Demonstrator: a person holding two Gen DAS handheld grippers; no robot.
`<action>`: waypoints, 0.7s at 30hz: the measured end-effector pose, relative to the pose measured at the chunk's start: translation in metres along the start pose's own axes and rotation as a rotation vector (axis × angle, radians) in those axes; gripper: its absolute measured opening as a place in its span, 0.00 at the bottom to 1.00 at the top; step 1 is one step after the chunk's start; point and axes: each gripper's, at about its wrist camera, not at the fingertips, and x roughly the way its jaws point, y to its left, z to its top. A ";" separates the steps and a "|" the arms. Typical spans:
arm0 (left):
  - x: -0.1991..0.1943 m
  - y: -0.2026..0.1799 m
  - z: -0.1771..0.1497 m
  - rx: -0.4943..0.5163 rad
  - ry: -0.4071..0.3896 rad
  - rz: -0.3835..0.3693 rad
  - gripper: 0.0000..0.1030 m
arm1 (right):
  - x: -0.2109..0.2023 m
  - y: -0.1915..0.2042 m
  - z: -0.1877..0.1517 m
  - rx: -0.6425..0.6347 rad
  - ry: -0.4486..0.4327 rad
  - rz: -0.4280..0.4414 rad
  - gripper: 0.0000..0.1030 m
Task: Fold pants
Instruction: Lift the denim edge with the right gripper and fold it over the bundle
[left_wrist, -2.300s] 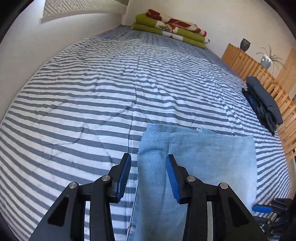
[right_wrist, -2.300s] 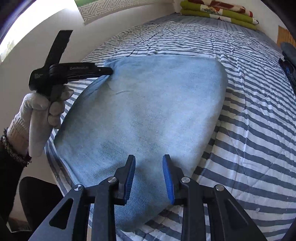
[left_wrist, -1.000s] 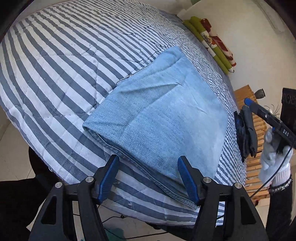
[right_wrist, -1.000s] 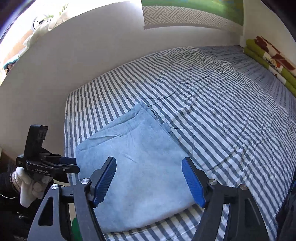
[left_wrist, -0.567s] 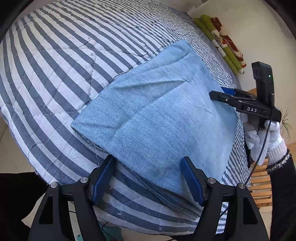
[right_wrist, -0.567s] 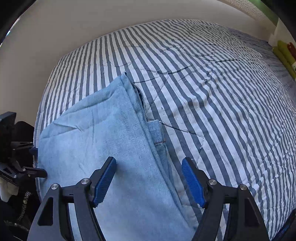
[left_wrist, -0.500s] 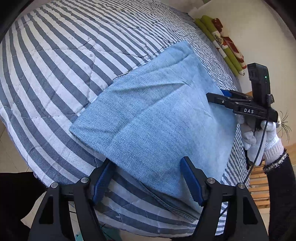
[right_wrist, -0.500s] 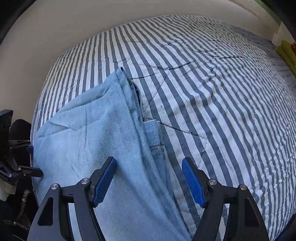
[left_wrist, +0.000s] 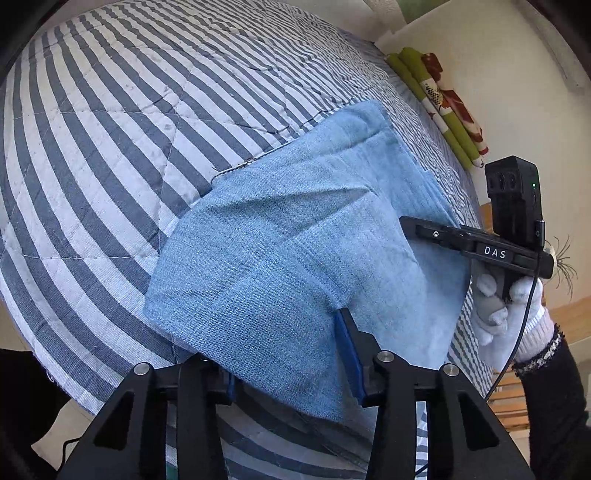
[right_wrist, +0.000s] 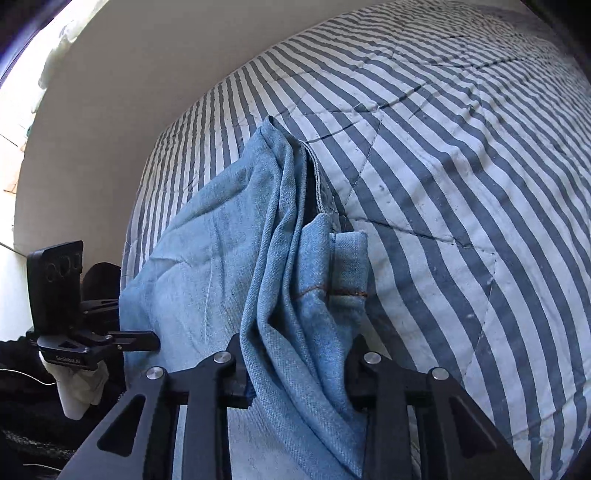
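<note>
Striped bed (left_wrist: 110, 147), folded pants (left_wrist: 280, 258): next fold gripped.
Left tongs (left_wrist: 288, 354) and right tongs (right_wrist: 295, 362) have just closed, clamping denim; next, lift together evenly.

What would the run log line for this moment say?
stage: gripping folded jeans on striped bed | left gripper: jaws just closed on near edge | right gripper: jaws just closed on bunched edge

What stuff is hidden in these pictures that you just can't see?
- Left wrist view: the left tool's left blue pad is covered by the folded light-blue denim pants.
- Right wrist view: both blue pads of the right tool are buried in bunched denim.
- Left wrist view: the rolled green and red patterned blanket is too small to read its pattern.
- Both views: the blue-and-white striped quilt under the pants is covered.
</note>
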 end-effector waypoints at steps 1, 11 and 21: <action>-0.002 -0.002 0.001 0.002 0.001 -0.005 0.35 | -0.001 0.003 -0.001 0.007 -0.010 -0.025 0.23; -0.033 -0.052 0.004 0.143 -0.016 -0.104 0.28 | -0.073 0.055 -0.044 0.150 -0.185 -0.152 0.19; -0.057 -0.166 0.000 0.468 0.073 -0.244 0.27 | -0.177 0.096 -0.160 0.424 -0.389 -0.236 0.19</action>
